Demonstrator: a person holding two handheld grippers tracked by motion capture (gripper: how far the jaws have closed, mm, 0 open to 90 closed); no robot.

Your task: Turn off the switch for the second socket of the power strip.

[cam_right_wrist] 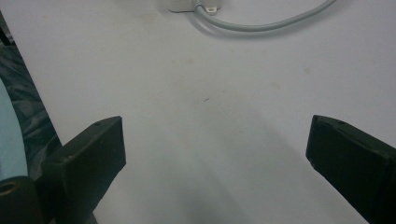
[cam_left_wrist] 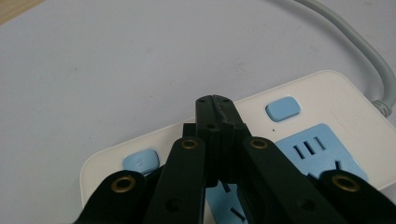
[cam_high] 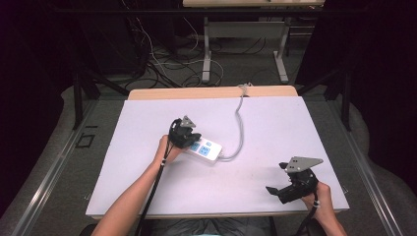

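Left gripper view: my left claw clenched, empty, tip over power strip, its long axis running crosswise; right claw released, well apart.

A white power strip with light-blue sockets and light-blue buttons is seen at the centre of the high view, trailed by a grey cord. The table is covered in plain white, with a tan wood edge at its top. Both grippers are black, with brass-coloured rivets.
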